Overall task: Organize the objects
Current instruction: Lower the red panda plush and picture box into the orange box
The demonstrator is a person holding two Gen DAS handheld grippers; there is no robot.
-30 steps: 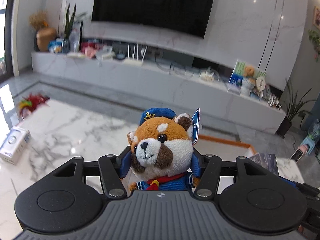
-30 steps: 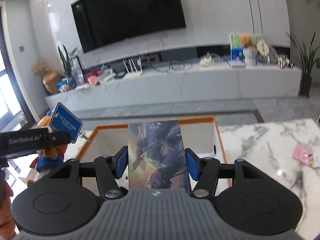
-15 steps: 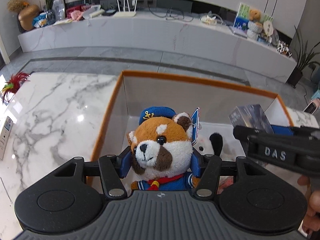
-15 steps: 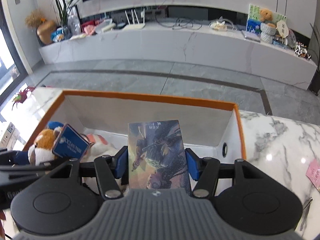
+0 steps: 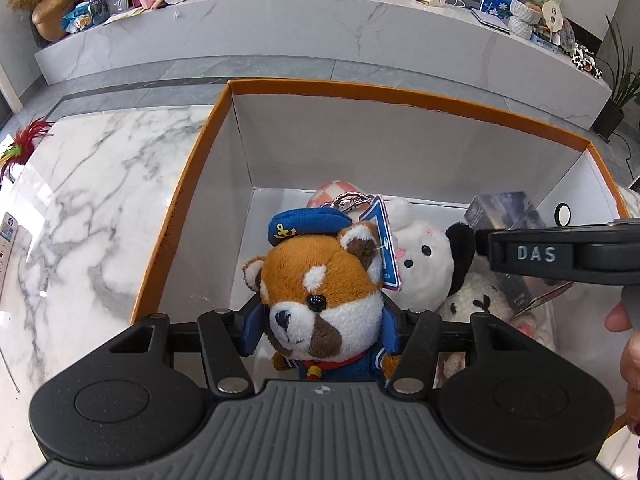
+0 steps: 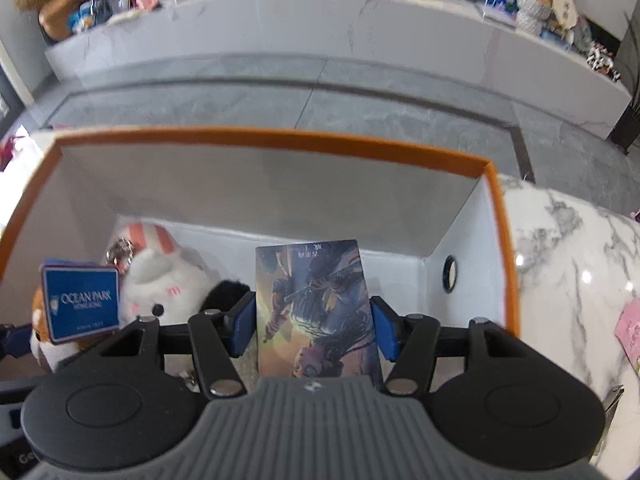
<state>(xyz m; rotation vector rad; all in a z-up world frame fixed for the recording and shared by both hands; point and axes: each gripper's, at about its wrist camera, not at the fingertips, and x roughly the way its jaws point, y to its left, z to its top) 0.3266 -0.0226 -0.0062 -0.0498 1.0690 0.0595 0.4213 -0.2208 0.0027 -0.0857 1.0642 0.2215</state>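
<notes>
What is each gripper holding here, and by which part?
Left gripper, jaws closing: red panda plush, by its body below the head. Right gripper: picture box, by its side edges.

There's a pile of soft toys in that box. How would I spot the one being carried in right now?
Find the big orange-rimmed box on the marble table. Over its left half, the left gripper is closing on a plush red panda. Unlike the white plushes lying behind it, it has orange-brown fur, a blue sailor cap with a gold anchor and a blue hang tag.

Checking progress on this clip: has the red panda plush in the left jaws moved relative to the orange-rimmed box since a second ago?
Yes. The red panda plush was short of the orange-rimmed box; now it hangs inside its walls, beside the white plush.
</notes>
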